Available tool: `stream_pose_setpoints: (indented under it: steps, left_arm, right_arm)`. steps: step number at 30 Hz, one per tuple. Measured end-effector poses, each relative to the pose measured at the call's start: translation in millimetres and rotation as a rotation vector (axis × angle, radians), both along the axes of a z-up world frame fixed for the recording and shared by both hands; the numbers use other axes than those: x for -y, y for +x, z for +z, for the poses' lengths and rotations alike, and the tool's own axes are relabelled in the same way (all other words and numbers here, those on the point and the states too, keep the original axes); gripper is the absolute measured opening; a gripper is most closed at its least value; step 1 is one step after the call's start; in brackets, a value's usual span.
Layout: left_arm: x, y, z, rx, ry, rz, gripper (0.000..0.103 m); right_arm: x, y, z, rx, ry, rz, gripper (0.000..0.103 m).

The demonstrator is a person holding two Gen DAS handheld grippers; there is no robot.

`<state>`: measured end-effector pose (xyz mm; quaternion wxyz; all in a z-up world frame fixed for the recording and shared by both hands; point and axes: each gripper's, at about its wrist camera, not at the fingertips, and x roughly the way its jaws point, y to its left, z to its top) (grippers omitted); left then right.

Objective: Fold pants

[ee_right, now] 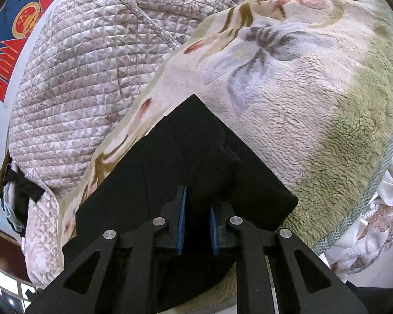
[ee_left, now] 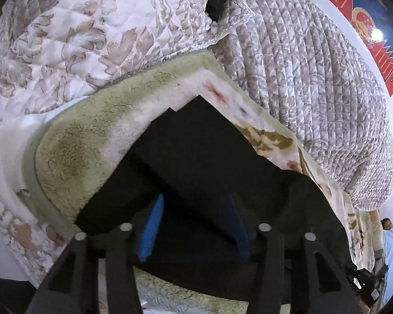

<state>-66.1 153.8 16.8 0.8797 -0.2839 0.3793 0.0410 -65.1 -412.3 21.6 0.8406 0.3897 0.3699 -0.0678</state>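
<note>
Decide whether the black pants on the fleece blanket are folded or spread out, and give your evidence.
Folded. The black pants lie as a compact, straight-edged stack on the fleece blanket, with stepped layer edges showing at the far corner.

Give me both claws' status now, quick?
Left claw: open over the black pants, nothing gripped.
Right claw: closed on a fold of the pants.
</note>
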Motion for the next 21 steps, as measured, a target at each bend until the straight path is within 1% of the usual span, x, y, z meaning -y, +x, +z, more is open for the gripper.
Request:
stream_pose_setpoints:
  steps: [3, 5, 6, 7, 8, 10, 12, 13, 16, 18, 19, 20, 21]
  left_arm:
    - [3, 8, 0, -0.001, 0.042, 0.014, 0.054]
    - [2, 14, 0, -0.004, 0.069, 0.032, 0.048]
    - [2, 15, 1, -0.007, 0.092, 0.041, 0.035]
    - [3, 18, 1, -0.018, 0.135, 0.05, 0.018]
    - [2, 19, 1, -0.028, 0.157, 0.056, 0.012]
    - [-4, 20, 4, -0.032, 0.143, 0.062, 0.005]
    - [-6, 16, 15, -0.005, 0.15, 0.069, 0.005]
    - [-7, 10, 26, 0.022, 0.159, 0.07, 0.004]
    - [-9, -5, 49, 0.069, 0.164, 0.059, 0.004]
    - [-9, -18, 58, 0.087, 0.184, 0.056, 0.004]
    - [-8, -22, 57, 0.081, 0.201, 0.056, 0.004]
    - [-8, -25, 52, 0.063, 0.216, 0.053, 0.004]
    - [-10, -25, 42, 0.025, 0.222, 0.052, 0.004]
  right_arm:
    - [1, 1, -1, -0.003, -0.003, -0.003, 0.016]
    - [2, 1, -1, -0.004, -0.012, -0.013, 0.016]
    - [2, 2, -1, -0.005, -0.016, -0.017, 0.016]
    - [2, 3, -1, -0.007, -0.021, -0.017, 0.016]
    - [2, 5, 0, -0.009, -0.031, -0.015, 0.015]
    - [-1, 7, 3, -0.008, -0.051, -0.012, 0.015]
    - [-1, 7, 10, 0.01, -0.062, 0.0, 0.012]
    - [-1, 6, 14, 0.02, -0.062, 0.004, 0.012]
    - [-1, -5, 37, 0.084, -0.056, 0.022, 0.01]
    - [-2, -13, 47, 0.105, -0.042, 0.027, 0.01]
    - [-2, -16, 48, 0.101, -0.041, 0.029, 0.01]
    - [-2, -19, 46, 0.072, -0.06, 0.024, 0.01]
    - [-2, -20, 42, 0.041, -0.079, 0.021, 0.01]
